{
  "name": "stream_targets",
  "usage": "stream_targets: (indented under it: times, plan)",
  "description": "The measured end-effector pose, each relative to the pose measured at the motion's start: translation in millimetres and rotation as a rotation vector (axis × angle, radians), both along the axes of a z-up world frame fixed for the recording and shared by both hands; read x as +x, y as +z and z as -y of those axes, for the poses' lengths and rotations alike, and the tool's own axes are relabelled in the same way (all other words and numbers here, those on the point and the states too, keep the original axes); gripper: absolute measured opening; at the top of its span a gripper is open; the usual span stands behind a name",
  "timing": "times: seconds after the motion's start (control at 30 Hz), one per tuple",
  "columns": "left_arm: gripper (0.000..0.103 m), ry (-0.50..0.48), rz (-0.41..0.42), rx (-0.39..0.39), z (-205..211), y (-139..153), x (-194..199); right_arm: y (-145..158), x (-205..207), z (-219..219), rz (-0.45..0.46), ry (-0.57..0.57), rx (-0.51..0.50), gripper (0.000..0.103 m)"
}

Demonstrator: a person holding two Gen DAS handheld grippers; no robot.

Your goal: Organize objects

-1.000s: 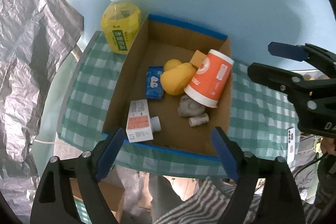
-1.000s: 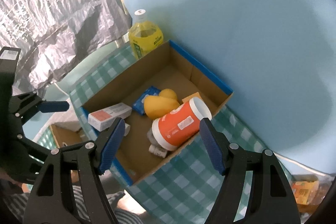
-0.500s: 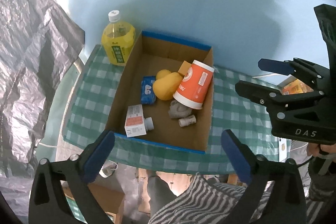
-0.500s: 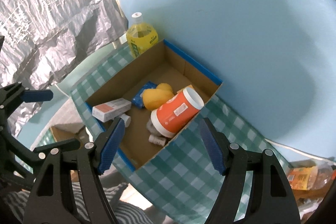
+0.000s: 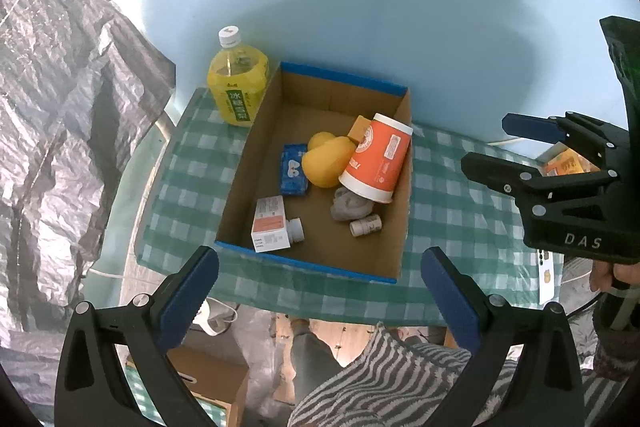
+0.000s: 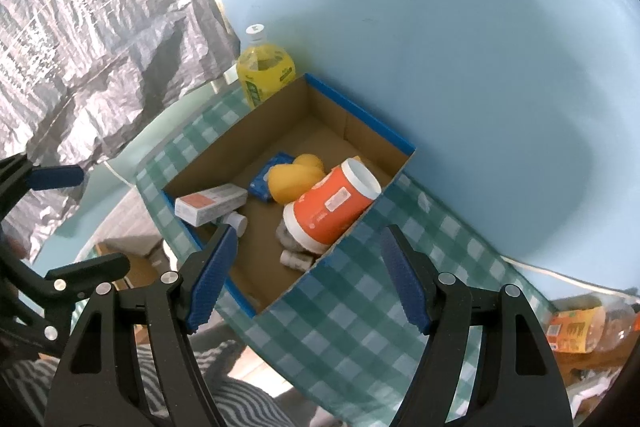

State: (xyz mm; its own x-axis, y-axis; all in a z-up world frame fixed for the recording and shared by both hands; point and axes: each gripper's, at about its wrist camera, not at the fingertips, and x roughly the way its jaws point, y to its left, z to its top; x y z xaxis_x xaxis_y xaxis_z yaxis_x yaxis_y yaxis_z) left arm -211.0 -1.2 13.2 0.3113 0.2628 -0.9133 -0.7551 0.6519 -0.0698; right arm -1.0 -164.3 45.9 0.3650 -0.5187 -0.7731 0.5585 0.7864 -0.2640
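Both the left gripper and right gripper, jaws spread and empty, hover above the cardboard box holding the orange cup, rubber duck and medicine carton; the yellow bottle stands outside at the surface's far-left corner, apparently the last item.

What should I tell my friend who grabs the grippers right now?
Left gripper: open, empty, above the table's near edge.
Right gripper: open, empty, to the right of the cardboard box.
In the box: orange cup on its side, yellow duck, blue packet, medicine box, grey lump, small vial.
Yellow drink bottle stands outside, beside the box's far left corner.
Nothing is held; the bottle looks left to put away.
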Motion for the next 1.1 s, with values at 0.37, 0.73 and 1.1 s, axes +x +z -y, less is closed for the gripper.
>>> stream_targets:
  times: [0.37, 0.73, 1.1]
  plan:
    - [0.102, -0.044, -0.010, 0.015, 0.3, 2.6, 5.5, -1.4, -4.9, 6.0, -0.010, -0.012, 0.005, 0.074]
    - [0.102, -0.069, -0.007, 0.015, 0.0, 1.2, 8.4, -1.7, -6.7, 6.6, -0.013, -0.015, -0.004, 0.074]
    - [0.102, -0.076, -0.017, 0.013, -3.5, 0.6, 5.7, -3.2, -6.9, 6.0, -0.012, -0.009, -0.004, 0.074]
